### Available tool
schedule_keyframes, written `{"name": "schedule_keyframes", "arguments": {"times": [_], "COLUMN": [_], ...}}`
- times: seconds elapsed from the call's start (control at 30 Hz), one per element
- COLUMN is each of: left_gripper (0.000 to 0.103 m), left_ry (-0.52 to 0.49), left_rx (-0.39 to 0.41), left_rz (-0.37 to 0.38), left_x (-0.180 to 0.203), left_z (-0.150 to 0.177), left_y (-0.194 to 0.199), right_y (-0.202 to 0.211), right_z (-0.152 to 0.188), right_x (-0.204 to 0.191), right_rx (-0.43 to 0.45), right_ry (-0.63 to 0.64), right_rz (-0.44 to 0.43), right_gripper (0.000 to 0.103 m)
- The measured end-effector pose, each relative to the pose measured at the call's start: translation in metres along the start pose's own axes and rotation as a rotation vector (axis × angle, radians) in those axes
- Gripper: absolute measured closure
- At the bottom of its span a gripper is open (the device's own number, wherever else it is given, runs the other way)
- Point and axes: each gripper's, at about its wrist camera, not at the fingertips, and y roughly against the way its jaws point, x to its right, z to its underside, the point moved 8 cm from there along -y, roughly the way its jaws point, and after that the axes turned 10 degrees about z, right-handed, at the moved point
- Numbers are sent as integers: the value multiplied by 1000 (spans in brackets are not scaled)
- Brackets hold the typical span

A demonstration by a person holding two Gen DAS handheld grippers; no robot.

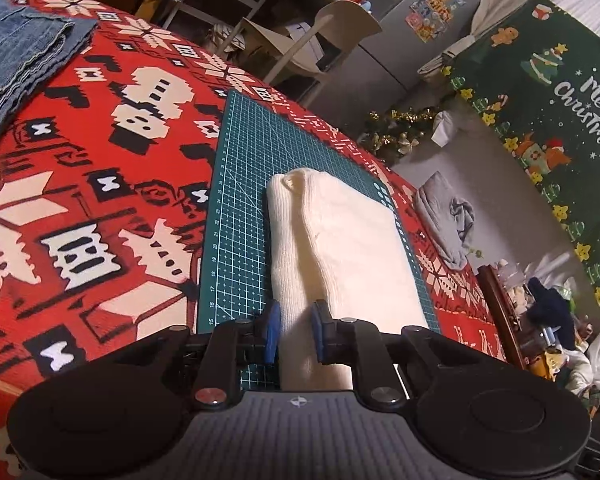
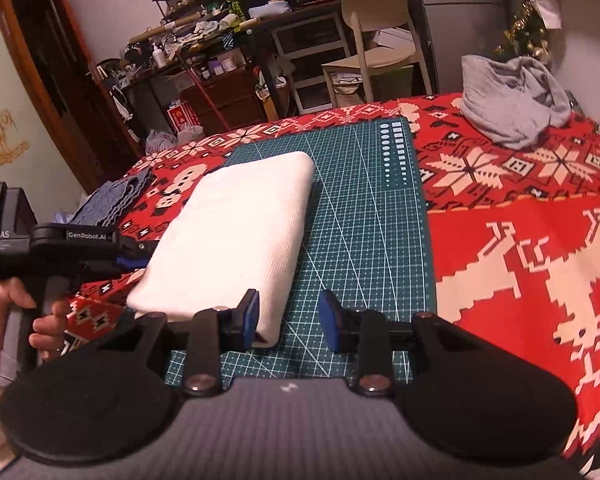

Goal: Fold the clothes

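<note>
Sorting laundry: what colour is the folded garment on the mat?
Cream white folded garment, clearest in the right wrist view.

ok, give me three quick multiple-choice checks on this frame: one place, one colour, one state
1. The white garment lies on:
A. a bare wooden board
B. the green cutting mat
C. a basket lid

2. The other garment, at the table's far right, is:
A. grey
B. yellow
C. purple

3. The white garment is:
A. spread flat, sleeves out
B. hanging off the table edge
C. folded into a compact rectangle

Key: B, mat grid shows around the garment; A, plain grey cloth in a heap; C, a neat block with straight edges in both views.
</note>
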Motion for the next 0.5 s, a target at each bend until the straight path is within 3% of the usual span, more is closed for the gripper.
{"name": "schedule_keyframes", "arguments": {"times": [0.5], "left_gripper": [87], "left_ry": [-66], "left_rx": [-117], "left_rz": [27], "left_x": [51], "left_z": [46], "left_y": [-24], "right_y": [20], "right_z": [-13], "right_x": [8], "right_rx": [52], "right_ry": [-67], "right_rz": [-20], "right_gripper": [66]}}
